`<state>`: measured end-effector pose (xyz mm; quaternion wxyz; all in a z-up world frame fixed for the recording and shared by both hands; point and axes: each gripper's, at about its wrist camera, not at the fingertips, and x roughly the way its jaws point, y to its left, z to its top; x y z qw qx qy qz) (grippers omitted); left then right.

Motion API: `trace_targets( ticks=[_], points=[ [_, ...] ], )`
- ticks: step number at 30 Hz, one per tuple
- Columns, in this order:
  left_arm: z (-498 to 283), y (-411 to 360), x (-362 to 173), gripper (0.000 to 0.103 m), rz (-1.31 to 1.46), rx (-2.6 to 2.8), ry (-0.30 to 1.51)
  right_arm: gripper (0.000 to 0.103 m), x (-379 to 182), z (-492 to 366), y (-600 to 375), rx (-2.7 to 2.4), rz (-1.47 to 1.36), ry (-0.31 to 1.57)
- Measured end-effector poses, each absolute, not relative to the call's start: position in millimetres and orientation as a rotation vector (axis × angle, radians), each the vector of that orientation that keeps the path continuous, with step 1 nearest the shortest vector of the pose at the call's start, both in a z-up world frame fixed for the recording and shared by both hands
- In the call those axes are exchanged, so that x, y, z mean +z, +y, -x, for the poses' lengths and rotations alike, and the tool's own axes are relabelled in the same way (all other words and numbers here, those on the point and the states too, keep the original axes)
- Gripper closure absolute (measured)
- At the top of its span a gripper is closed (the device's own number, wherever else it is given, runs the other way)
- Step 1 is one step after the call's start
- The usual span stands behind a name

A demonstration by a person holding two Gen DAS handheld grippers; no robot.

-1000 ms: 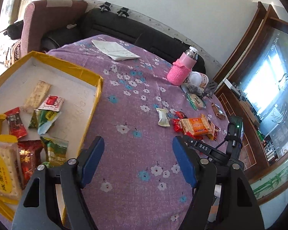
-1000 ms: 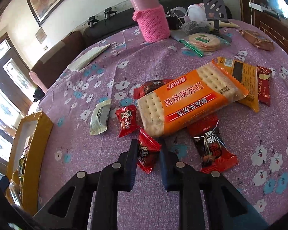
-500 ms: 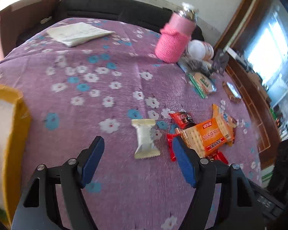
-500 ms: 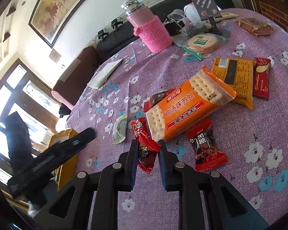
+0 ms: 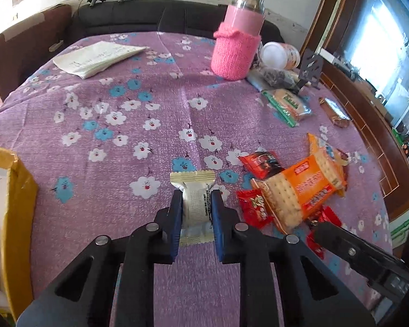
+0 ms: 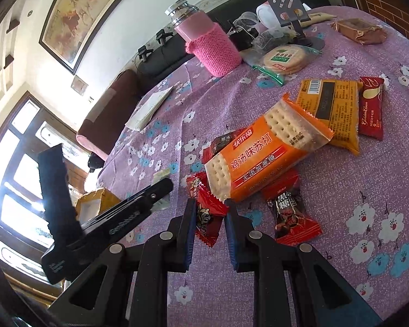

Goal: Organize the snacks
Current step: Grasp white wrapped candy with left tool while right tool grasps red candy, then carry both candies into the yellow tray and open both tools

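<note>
On the purple flowered tablecloth lies a cream snack packet (image 5: 192, 179). My left gripper (image 5: 196, 194) is closing its jaws on it, and both blue pads press its sides. My right gripper (image 6: 210, 204) is shut on a small red candy packet (image 6: 208, 218), beside the orange cracker pack (image 6: 259, 160). That cracker pack (image 5: 302, 188) lies on several red candies. The yellow box (image 5: 16, 190) stands at the left edge, its inside mostly cut off. A black finger of the left gripper (image 6: 161, 188) shows in the right wrist view, left of my held candy.
A pink-sleeved bottle (image 5: 238, 46), a white cup, a phone stand (image 5: 310, 68), a green cracker bag (image 5: 286, 103) and a brown bar (image 5: 336, 111) crowd the far right. Folded paper (image 5: 95, 57) lies far left. A yellow pack (image 6: 335, 109) and dark red bar (image 6: 370, 109) lie behind the crackers.
The left gripper swung right, away from the yellow box, came down over the cream packet and closed on it. The right gripper kept its red candy and tilted a little.
</note>
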<state>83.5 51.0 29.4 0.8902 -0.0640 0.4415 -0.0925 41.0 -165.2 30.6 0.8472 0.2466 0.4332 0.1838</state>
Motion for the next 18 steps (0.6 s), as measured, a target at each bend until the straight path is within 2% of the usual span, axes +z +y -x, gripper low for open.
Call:
trace_targets(
  ticks=[8,14,18],
  points=[
    [-4.0,104.1,84.8,0.086,0.217,-0.214,0.805,0.082,37.1,-33.2,-150.3,0.456,-0.502,0.883],
    [69.7,211.2,113.5,0.085,0.347,-0.073,0.703,0.082,45.3,-19.0,-128.9,0.488,-0.426,0.832],
    [99.2,275.1,114.7,0.085,0.400,0.041,0.668,0.082,46.9,-6.0,-98.6,0.519,-0.361,0.849]
  ],
)
